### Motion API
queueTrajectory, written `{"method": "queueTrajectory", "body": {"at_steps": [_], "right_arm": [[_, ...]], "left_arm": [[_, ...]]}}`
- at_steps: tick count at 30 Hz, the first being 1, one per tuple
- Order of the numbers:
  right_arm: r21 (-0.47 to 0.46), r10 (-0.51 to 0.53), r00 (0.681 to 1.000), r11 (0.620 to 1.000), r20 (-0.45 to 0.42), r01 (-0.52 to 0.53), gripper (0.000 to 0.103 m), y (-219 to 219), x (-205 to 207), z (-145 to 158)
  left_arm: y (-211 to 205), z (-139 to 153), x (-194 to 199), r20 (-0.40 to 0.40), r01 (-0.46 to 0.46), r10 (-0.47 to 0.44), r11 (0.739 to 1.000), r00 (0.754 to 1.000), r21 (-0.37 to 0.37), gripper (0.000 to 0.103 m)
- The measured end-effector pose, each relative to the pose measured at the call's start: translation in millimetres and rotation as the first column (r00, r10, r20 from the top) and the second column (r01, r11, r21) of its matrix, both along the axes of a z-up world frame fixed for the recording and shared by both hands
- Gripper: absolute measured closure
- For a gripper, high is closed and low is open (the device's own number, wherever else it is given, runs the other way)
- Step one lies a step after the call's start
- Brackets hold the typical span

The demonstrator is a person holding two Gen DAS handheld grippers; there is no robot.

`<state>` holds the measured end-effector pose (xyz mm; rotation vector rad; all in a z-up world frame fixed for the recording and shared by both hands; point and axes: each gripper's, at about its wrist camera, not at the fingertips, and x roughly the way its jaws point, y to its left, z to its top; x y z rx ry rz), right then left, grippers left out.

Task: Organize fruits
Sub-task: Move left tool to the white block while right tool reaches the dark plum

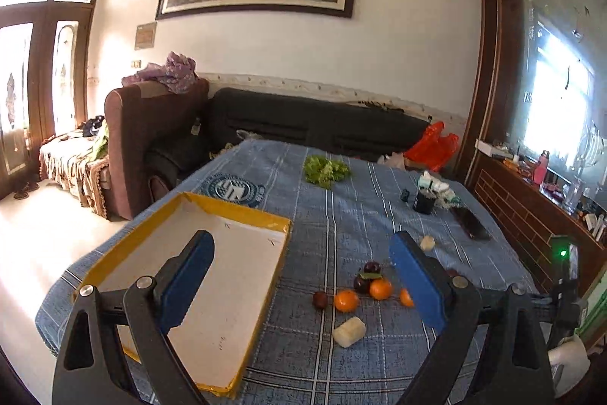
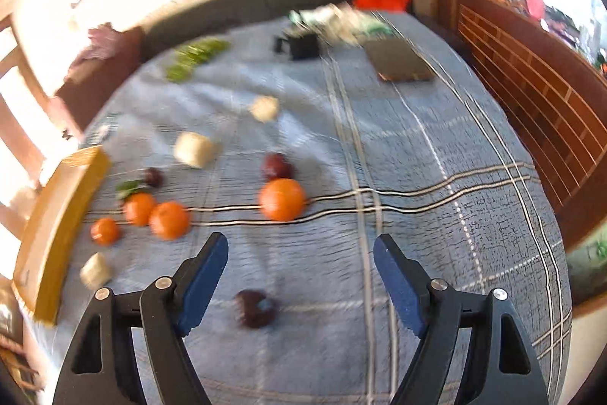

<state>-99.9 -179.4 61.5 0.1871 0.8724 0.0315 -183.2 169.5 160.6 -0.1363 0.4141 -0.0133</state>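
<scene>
Several oranges (image 1: 346,300) and dark plums (image 1: 371,267) lie on a blue checked cloth (image 1: 341,215) right of a shallow yellow-rimmed tray (image 1: 242,215), which has nothing in it. My left gripper (image 1: 299,245) is open and empty, held above the tray's right edge. In the blurred right wrist view my right gripper (image 2: 301,245) is open and empty above the cloth. A large orange (image 2: 282,199) and a plum (image 2: 277,166) lie just beyond its tips. Another plum (image 2: 256,308) lies between its fingers (image 2: 203,285), lower down. The tray (image 2: 57,215) is at the far left.
Pale cut chunks (image 1: 349,331) (image 2: 193,149) lie among the fruit. Green lettuce (image 1: 325,170), a black cup (image 1: 424,202) and a dark phone (image 1: 470,223) sit farther back. Sofas stand behind the table, a wooden cabinet (image 1: 531,215) to the right.
</scene>
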Motion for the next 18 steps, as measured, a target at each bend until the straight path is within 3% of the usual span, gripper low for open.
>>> {"method": "queueTrajectory", "body": {"at_steps": [2, 4, 6, 9, 18], "right_arm": [[-0.009, 0.040, 0.999, 0.999, 0.024, -0.040, 0.025, 7.7, -10.9, 1.5], [-0.001, 0.066, 0.998, 0.998, 0.010, -0.066, 0.037, 13.8, -16.6, -4.4], [0.021, 0.084, 0.996, 0.996, -0.003, -0.084, 0.043, 16.3, -20.4, -11.4], [0.012, 0.110, 0.994, 0.994, -0.013, -0.110, 0.045, 20.5, -18.6, -22.8], [0.006, 0.150, 0.988, 0.989, -0.044, -0.150, 0.045, 27.2, -13.4, -38.7]], "left_arm": [[-6.5, -19.4, 12.9, -0.063, 0.031, -0.031, 1.000, 0.998, 0.002, 0.017], [-10.0, -34.3, 23.7, -0.129, 0.078, -0.080, 0.997, 0.988, -0.021, 0.038], [-10.4, -45.9, 33.2, -0.181, 0.110, -0.116, 0.993, 0.977, -0.042, 0.046], [-16.7, -62.5, 44.3, -0.233, 0.136, -0.139, 0.990, 0.962, -0.032, 0.046], [-58.4, -113.4, 67.9, -0.408, 0.289, -0.242, 0.955, 0.880, 0.059, 0.046]]}}
